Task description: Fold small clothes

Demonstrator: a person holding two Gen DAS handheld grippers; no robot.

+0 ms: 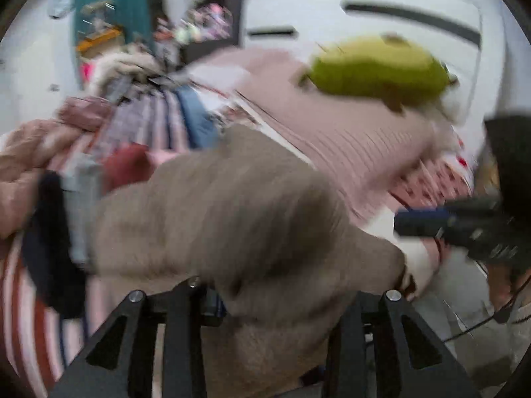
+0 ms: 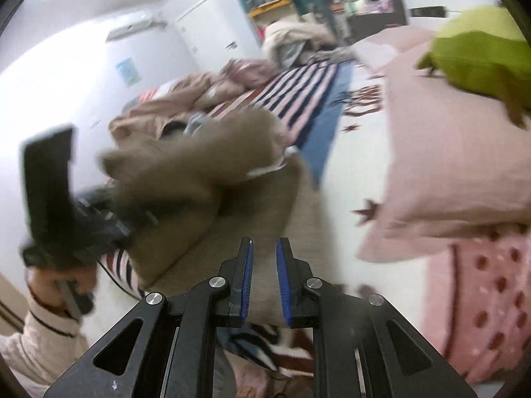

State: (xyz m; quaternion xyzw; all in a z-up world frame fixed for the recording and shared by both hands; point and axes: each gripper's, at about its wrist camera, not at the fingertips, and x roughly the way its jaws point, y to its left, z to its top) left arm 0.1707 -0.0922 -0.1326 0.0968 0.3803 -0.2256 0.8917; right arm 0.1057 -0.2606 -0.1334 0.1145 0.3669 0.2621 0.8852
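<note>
In the left wrist view, a tan garment [image 1: 232,219] is seen bunched over the left gripper [image 1: 265,298], hiding its fingertips; whether it is clamped cannot be told. In the right wrist view, the right gripper [image 2: 265,265] is held slightly parted, gripping nothing, above the garment spread on the bed [image 2: 345,152].

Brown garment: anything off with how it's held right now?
Yes. The brown garment is bunched and flung up in the left gripper, part draped over its fingers, not flat. The right gripper is open and holds nothing, with the garment's lower part lying under it. Heavy motion blur in both views.
</note>
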